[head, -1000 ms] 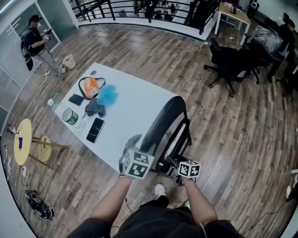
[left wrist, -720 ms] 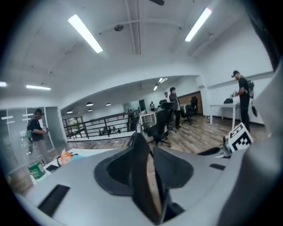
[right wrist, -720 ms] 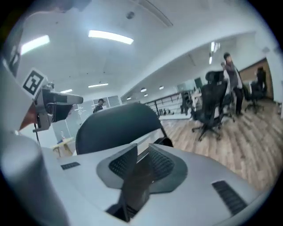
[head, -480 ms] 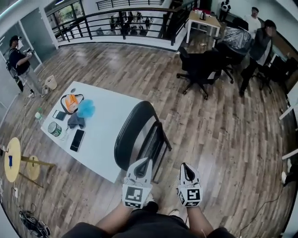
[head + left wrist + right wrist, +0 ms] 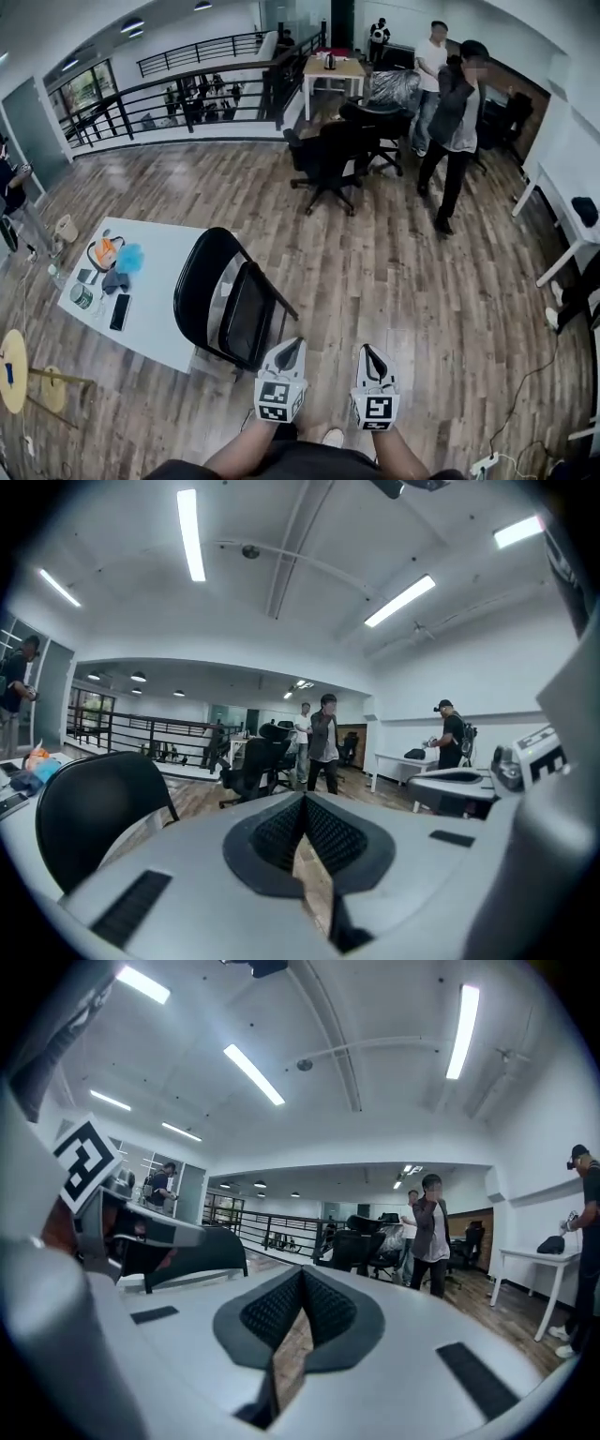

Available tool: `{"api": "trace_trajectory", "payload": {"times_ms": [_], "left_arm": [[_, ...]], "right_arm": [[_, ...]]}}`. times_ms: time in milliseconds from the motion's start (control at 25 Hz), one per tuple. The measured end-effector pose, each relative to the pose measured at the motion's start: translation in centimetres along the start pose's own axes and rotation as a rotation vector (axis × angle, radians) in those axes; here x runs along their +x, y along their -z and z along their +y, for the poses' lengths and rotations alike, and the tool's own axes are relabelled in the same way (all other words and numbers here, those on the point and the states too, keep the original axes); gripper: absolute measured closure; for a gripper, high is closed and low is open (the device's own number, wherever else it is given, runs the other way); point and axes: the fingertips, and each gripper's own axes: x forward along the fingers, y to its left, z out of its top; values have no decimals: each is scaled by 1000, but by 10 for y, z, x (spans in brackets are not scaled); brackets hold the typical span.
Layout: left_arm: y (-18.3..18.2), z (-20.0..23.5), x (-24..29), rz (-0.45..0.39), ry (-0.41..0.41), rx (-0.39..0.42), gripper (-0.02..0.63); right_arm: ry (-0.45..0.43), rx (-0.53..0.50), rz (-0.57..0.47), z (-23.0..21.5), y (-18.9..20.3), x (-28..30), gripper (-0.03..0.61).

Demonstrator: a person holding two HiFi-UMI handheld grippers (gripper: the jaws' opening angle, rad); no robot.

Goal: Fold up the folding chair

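Note:
The black folding chair stands on the wood floor against the near edge of the white table, its seat swung up close to the backrest. Both grippers hang apart from it, low in the head view. My left gripper is shut and holds nothing, a short way right of the chair's legs. My right gripper is also shut and empty, beside the left one. In the left gripper view the shut jaws point across the room, with the chair's backrest at the left. The right gripper shows toothed pads closed together.
On the table lie a phone, a tin and blue and orange items. Black office chairs and standing people are further off. A yellow round stool is at the left, a white desk at the right.
Both grippers came off the chair, closed and drew back toward me. The head view swung up, so the chair and table now sit further left.

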Motion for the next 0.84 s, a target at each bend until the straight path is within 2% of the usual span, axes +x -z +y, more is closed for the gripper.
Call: {"api": "trace_trajectory", "payload": {"times_ms": [160, 360, 840], "left_arm": [[-1, -47, -4, -11, 26, 15, 609], [1, -78, -12, -26, 37, 9, 609], [-8, -97, -33, -37, 39, 17, 609]], "right_arm": [[37, -10, -21, -31, -2, -45, 565], [71, -33, -61, -55, -12, -78, 565], [74, -30, -72, -57, -16, -101, 565]]}}
